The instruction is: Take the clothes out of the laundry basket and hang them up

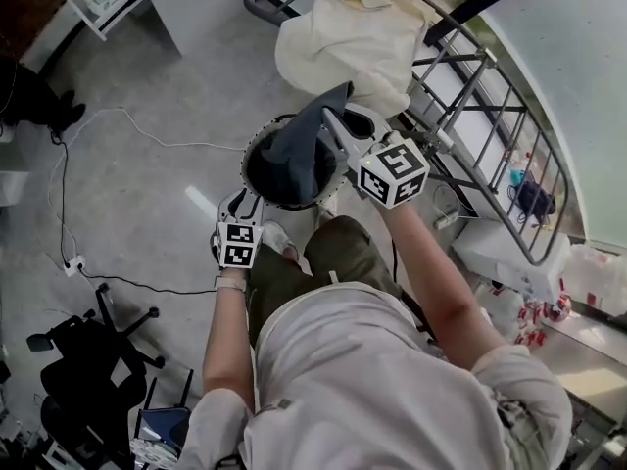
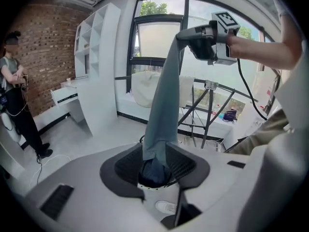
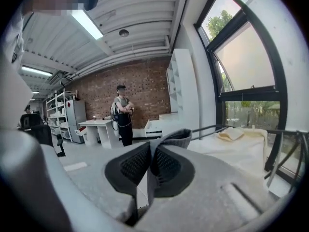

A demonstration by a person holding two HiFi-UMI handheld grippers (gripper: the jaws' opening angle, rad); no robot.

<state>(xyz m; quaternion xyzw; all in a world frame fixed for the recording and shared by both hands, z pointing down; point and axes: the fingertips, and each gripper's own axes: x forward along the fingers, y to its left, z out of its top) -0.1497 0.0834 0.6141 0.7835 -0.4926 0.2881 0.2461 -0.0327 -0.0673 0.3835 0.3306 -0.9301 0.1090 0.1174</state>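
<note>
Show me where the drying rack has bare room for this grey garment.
Free: the bare rails of the drying rack, between the cream cloth and its near end. The floor left of the laundry basket is bare too, out to the white cable. Crowded: the rack's far end, under the cream cloth. The right tongs grip the grey garment.

Matt grey cloth in the garment [image 1: 299, 150]; creased cream cloth [image 1: 343, 47] over the dark metal tubing of the rack [image 1: 509, 164]. Matt grey plastic shell and black ribbed pads [image 2: 126, 164] on the left gripper [image 2: 155, 166]. Smooth, faintly glossy grey floor [image 1: 147, 194]; rough red brick wall [image 2: 53, 47].
</note>
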